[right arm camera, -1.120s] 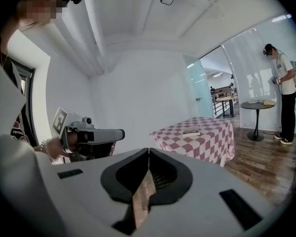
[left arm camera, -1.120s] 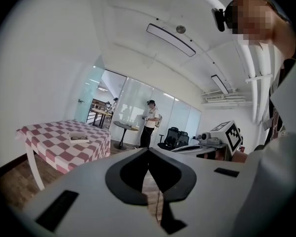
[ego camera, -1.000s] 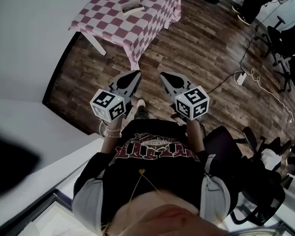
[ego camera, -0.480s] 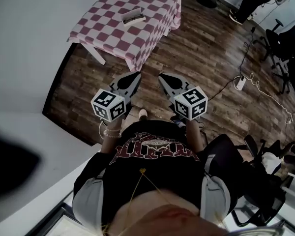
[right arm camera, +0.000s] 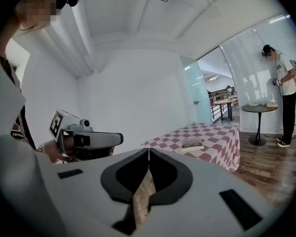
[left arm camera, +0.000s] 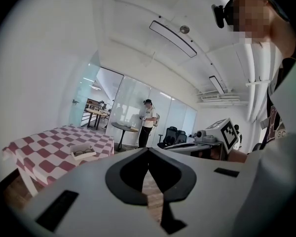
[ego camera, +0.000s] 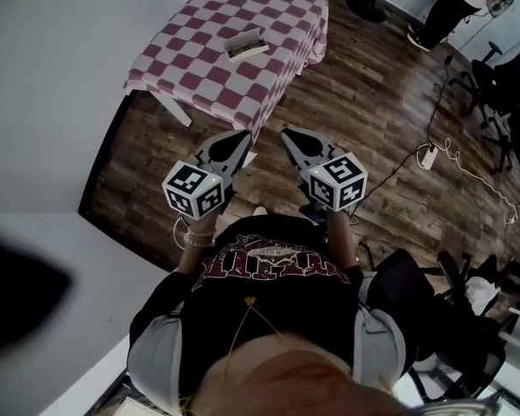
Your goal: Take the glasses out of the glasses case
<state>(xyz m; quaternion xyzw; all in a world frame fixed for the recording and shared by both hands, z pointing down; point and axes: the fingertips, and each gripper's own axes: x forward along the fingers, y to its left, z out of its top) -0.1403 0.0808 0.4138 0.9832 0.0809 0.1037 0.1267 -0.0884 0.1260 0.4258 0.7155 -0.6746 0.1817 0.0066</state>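
Out on the worktop (ego camera: 186, 59), about the middle of its checked cloth, sits the case (ego camera: 245, 44). It's open on top, and the glasses (right arm camera: 192, 142) are lying inside, lenses up. Nothing else shares the worktop with it.

Now the approach. Both claws are short of the worktop, out over the wooden floor (ego camera: 355, 102) off its near edge, and well apart from the case. The case lies straight ahead of them and further onto the worktop. Its long axis runs side to side across the line of approach, slanted a touch.

Which hand gets there first? Very little in it. From the head view the left claw (ego camera: 240, 135) lines up slightly better with the case. The right claw (ego camera: 288, 134) sits just beside it towards the worktop's right end. I'd give it to the left by a whisker.

And the claws themselves. The left is clenched, tips meeting, with only floor showing through the gap behind them. The right is the same: pinched together and carrying nothing. So neither has touched the case or the glasses, and the lift is not yet begun. To my eye, one claw has to spread before it can come down over that frame.
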